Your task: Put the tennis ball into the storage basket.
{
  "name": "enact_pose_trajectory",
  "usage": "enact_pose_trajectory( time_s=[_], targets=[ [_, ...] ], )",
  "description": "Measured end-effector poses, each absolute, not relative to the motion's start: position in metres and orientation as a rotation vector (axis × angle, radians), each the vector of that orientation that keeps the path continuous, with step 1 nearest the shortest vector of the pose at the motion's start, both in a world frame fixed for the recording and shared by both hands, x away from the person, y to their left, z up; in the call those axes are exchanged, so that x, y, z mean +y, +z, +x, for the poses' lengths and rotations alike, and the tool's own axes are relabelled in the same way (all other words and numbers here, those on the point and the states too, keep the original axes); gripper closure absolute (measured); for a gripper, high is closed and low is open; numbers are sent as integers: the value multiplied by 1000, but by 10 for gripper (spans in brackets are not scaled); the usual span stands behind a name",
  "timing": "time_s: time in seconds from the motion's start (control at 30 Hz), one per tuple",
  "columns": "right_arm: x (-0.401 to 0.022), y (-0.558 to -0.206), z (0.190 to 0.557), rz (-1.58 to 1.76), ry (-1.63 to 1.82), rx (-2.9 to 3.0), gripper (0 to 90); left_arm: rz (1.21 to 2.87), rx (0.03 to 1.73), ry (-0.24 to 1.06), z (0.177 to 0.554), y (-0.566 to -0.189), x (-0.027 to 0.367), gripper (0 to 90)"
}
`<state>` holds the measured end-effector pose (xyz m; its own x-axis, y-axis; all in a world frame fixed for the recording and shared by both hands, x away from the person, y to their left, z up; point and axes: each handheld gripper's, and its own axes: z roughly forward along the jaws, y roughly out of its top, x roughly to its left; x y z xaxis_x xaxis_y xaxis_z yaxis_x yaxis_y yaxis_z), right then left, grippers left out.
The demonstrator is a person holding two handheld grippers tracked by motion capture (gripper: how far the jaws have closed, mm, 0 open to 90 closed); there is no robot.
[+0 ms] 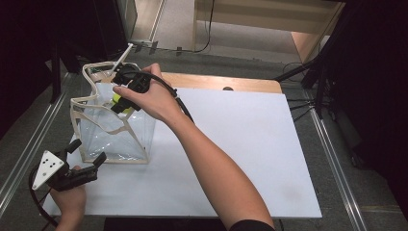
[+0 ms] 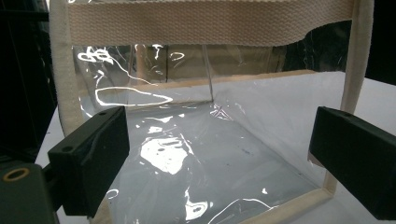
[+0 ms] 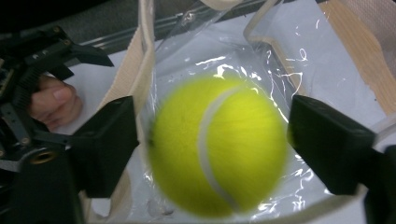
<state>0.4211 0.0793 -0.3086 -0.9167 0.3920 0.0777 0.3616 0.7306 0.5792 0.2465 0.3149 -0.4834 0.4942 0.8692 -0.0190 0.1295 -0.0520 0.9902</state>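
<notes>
Right gripper jaws apart, pads clear of blurred fuzzy yellow tennis ball above clear plastic bag, cream webbing trim.

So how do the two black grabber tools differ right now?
The right gripper hangs over the clear bag's open top with a yellow tennis ball between its parted jaws; the left gripper has nothing between its jaws and sits low on the table beside the bag. Both are hand-held with open black jaws.

Lab: white table among metal floor rails
</notes>
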Motion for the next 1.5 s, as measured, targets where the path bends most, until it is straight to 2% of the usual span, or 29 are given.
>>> enact_pose_trajectory(
  time_s=[0.07,0.1,0.23,0.27,0.3,0.33,0.7,1.5],
  targets=[
    [76,-306,420,625,984,2862,128,1521,904,760,246,-483,315,54],
    [74,-305,420,631,1007,2854,87,1522,904,761,246,-483,315,54],
    [67,-299,414,632,1048,2812,86,1522,904,760,246,-484,315,54],
    [65,-297,412,630,1053,2811,71,1523,906,761,246,-484,315,54],
    [63,-296,410,624,1064,2808,6,1520,905,761,246,-484,315,53],
    [62,-296,409,629,1068,2803,0,1523,906,762,246,-484,315,54],
    [35,-296,398,679,1121,2725,0,1529,905,762,246,-484,315,54],
    [-14,-328,383,765,1142,2636,0,1533,907,763,246,-484,313,53]
  ],
)
